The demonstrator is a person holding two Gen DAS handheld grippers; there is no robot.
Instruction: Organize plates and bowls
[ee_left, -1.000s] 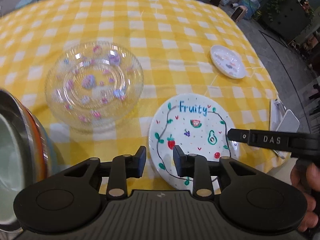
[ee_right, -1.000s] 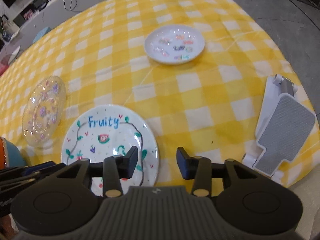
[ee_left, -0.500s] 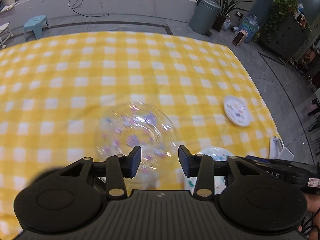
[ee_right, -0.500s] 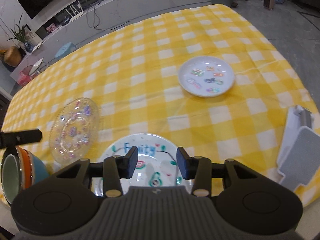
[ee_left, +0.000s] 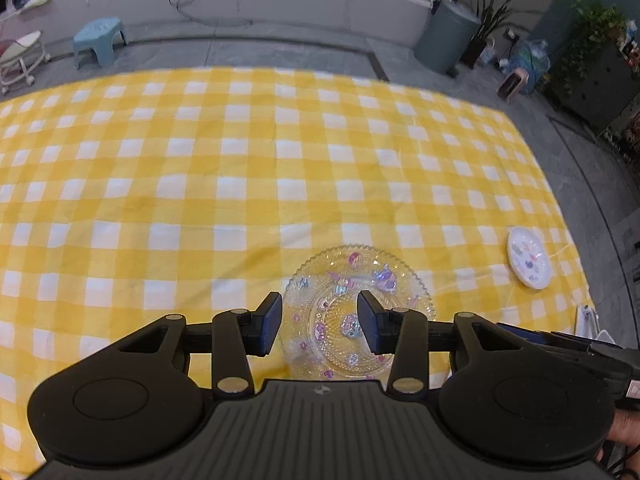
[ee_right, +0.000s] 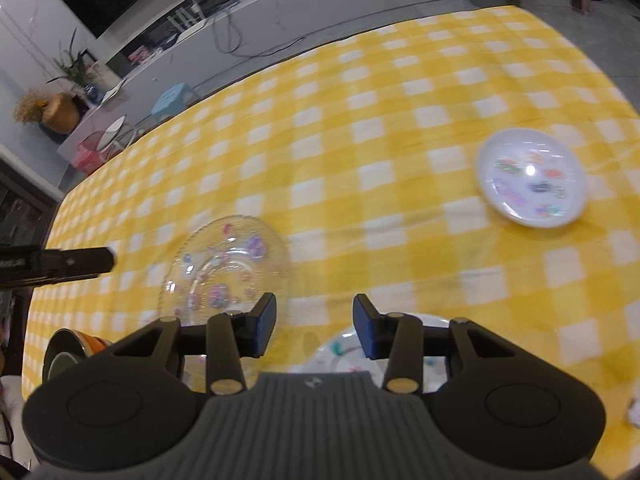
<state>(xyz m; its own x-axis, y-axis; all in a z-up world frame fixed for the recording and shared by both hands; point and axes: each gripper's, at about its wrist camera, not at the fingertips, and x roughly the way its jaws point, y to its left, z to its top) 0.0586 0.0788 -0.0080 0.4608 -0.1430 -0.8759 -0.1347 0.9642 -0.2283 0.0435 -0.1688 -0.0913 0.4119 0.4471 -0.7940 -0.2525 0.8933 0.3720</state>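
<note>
A clear glass plate with pink and purple flowers [ee_left: 360, 312] lies on the yellow checked tablecloth [ee_left: 240, 184]; it also shows in the right wrist view [ee_right: 228, 268]. My left gripper [ee_left: 319, 326] is open and empty, held above the glass plate's near side. My right gripper [ee_right: 315, 330] is open and empty, above the gap between the glass plate and the white "Fruity" plate [ee_right: 340, 354], which is mostly hidden under it. A small white plate with coloured marks [ee_right: 530, 178] lies at the right, also seen in the left wrist view [ee_left: 529, 258]. Stacked bowls [ee_right: 66, 354] sit at the lower left.
The table's right edge drops to a grey floor [ee_left: 600, 184]. A white object [ee_left: 588, 318] lies at the table's right corner. The left gripper's finger [ee_right: 76, 262] reaches in from the left in the right wrist view. A blue stool [ee_left: 98, 40] stands beyond the table.
Both grippers have lifted and tilted up, so more of the table and room shows. The plates look smaller and lower in frame. The jaws stay open and nothing on the table moved.
</note>
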